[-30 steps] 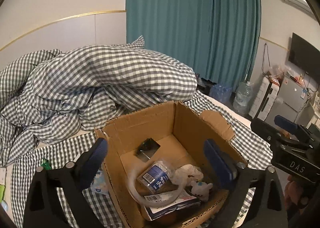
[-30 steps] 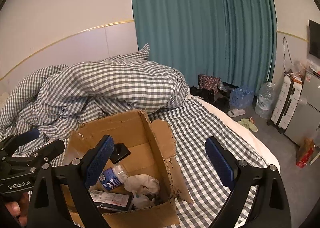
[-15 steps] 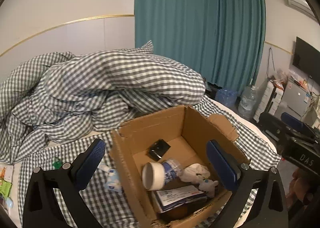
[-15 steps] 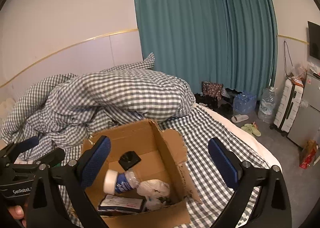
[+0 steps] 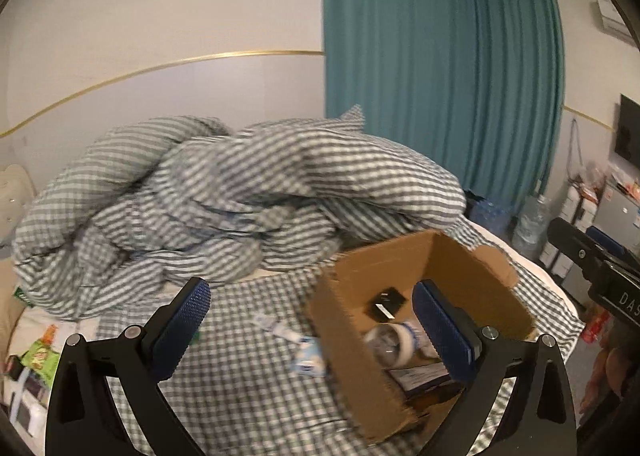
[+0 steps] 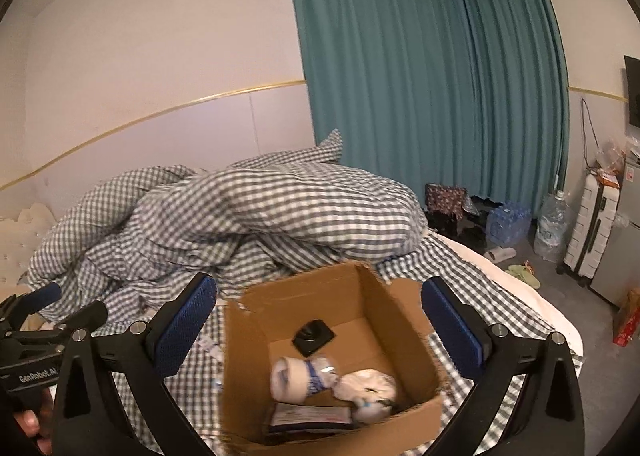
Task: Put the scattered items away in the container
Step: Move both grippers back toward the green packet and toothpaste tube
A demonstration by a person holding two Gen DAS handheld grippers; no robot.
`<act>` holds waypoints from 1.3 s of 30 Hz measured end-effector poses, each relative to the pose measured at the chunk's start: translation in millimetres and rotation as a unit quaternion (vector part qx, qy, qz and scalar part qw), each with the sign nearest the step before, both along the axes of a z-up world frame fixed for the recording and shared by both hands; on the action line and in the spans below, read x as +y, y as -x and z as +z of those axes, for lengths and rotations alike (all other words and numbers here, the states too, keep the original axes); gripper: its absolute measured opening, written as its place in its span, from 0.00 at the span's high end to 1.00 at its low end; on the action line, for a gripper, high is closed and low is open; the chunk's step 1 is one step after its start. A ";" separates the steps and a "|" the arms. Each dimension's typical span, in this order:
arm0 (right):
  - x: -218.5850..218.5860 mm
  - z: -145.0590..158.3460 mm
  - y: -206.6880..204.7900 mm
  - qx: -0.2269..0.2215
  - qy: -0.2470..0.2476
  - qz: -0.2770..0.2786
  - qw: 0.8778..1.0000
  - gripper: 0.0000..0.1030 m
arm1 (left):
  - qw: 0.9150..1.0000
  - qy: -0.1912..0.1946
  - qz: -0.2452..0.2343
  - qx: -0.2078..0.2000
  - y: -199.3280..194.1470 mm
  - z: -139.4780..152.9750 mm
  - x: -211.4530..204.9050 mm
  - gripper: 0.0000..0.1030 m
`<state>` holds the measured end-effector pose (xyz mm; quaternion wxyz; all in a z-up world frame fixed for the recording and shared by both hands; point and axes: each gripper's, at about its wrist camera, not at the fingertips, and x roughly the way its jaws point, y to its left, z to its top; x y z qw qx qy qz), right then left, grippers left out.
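Spreading across both views, a gingham-checked bed (image 5: 248,396) carries a heaped duvet (image 6: 248,216) in the same check, and a teal curtain (image 6: 420,76) hangs behind it. The open cardboard box (image 6: 384,296) sits on the sheet near the bed's edge. Inside lie a white-capped bottle (image 6: 304,372) on its side, a crumpled white wad (image 6: 370,384), a small black square object (image 6: 314,336) and a flat printed packet (image 6: 308,416), partly cut off by the box's near wall.

The left wrist view is smeared by motion blur, so the box contents there are hard to make out, and the left gripper's right finger covers part of them. That view alone shows items still loose on the sheet: a small white-and-blue packet (image 5: 308,360) just beside the box's left wall, a white tube-like thing (image 5: 276,330) a little further off, and green packaging (image 5: 40,356) at the far left edge, half cut off. The right wrist view shows only slivers of the packet past the box, yet it alone shows slippers (image 6: 524,274), a water jug (image 6: 554,224) and a white suitcase (image 6: 592,232) on the floor.

The left gripper (image 5: 308,316) has its jaws wide apart with nothing between the pads. The right gripper (image 6: 320,316) has just been opening; its jaws stand fully spread above the box, gripping nothing.
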<state>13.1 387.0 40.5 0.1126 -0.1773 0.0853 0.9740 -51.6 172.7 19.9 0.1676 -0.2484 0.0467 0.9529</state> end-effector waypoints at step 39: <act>-171.4 -61.6 94.3 -0.093 0.006 0.169 0.981 0.00 | 0.982 -0.044 0.175 -0.048 43.1 -52.4 -212.1 0.00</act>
